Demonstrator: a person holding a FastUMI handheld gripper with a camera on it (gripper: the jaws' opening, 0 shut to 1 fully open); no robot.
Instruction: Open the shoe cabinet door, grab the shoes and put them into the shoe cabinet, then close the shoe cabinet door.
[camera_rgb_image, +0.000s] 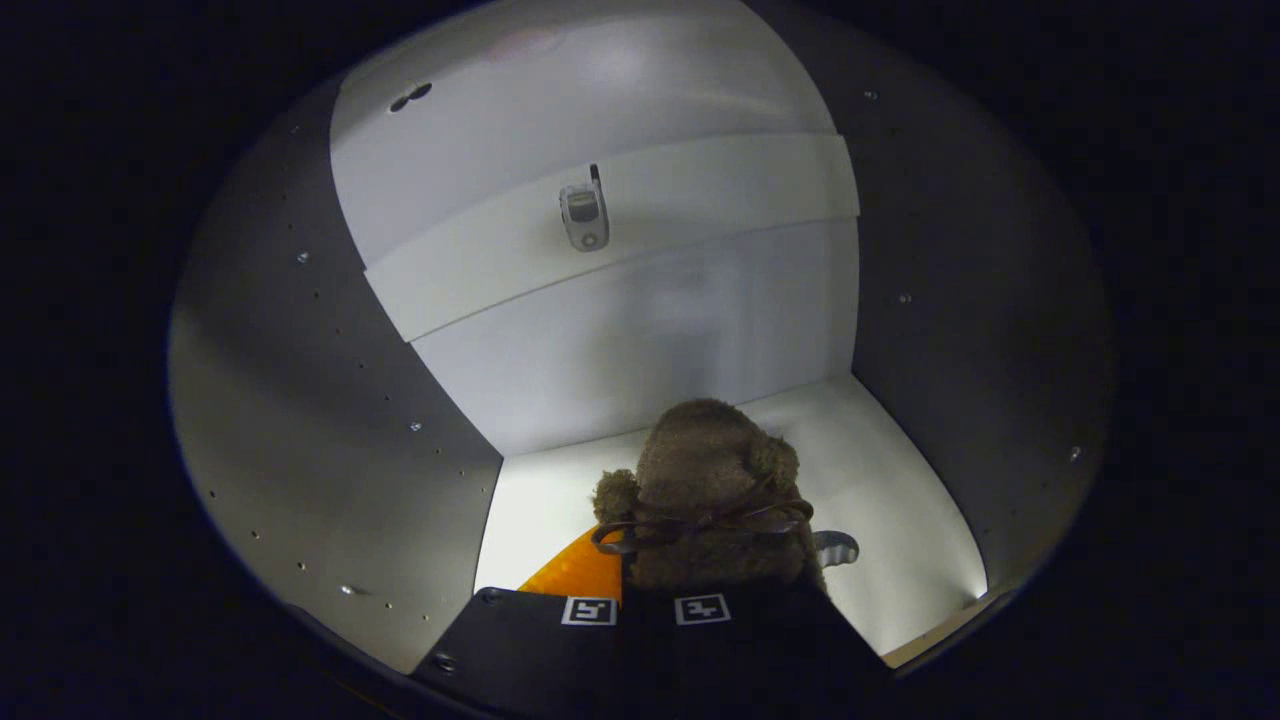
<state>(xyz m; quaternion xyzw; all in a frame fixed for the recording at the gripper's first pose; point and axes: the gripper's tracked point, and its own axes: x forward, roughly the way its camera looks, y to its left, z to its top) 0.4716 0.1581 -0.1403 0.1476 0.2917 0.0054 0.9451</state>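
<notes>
The claw (648, 575) was closed on a furry shoe (705, 495) inside the cabinet (300, 400). Released too high, it could tip sideways.

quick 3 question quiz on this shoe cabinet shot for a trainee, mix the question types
1. True or false: the gripper is already inside the shoe cabinet.
2. Multiple choice: what do the fingers hold? A) a bare sandal B) a brown furry shoe with a bow C) nothing
3. Fill in: the small metal fitting sits on the pale ___ across the back wall.

Key
1. True: side walls, back wall and the white floor surround the fingers.
2. B: the fingers are closed together on it; an orange piece shows at its left.
3. Rail.
</notes>
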